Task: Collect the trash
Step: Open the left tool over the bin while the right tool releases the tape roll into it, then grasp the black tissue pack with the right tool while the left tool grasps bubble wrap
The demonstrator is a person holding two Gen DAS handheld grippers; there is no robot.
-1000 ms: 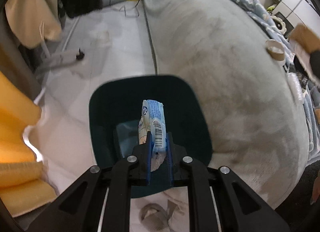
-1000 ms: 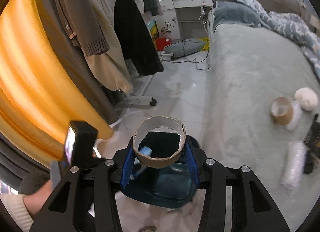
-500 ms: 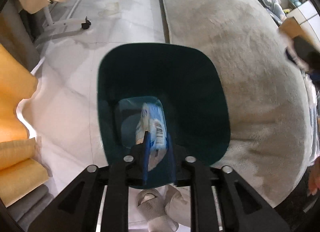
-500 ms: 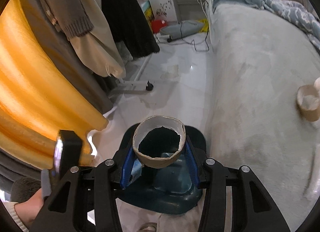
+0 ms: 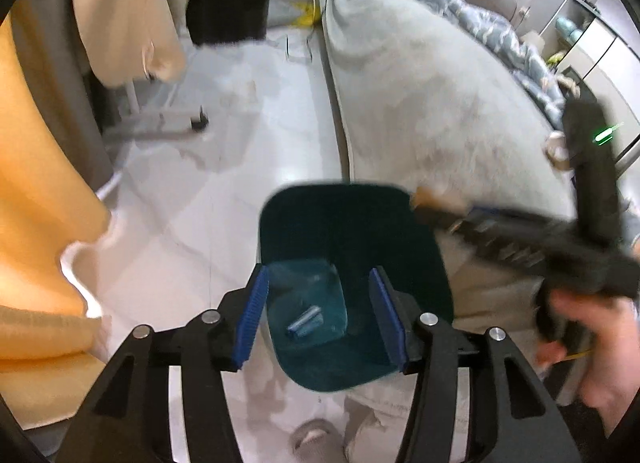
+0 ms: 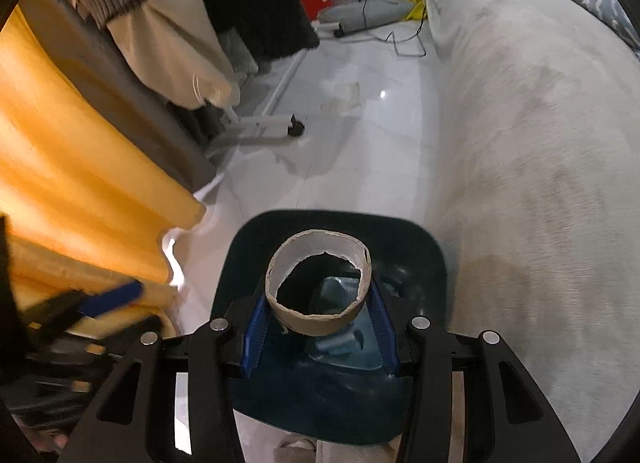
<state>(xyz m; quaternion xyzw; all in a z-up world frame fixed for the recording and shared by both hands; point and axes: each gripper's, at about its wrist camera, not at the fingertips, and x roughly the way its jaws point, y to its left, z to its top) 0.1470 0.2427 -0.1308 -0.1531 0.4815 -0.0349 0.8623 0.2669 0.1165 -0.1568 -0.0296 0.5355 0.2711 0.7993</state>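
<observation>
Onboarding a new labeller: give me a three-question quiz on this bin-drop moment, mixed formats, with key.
1. True or false: the left gripper has something between its blue pads.
2. What does the right gripper hold? A) cardboard ring B) bottle C) sock
3. Fill in: the blue wrapper lies at the bottom of the dark teal ____.

Key: 1 false, jaws opening with nothing between them. 2 A, the cardboard ring, over the bin. 3 bin.
</observation>
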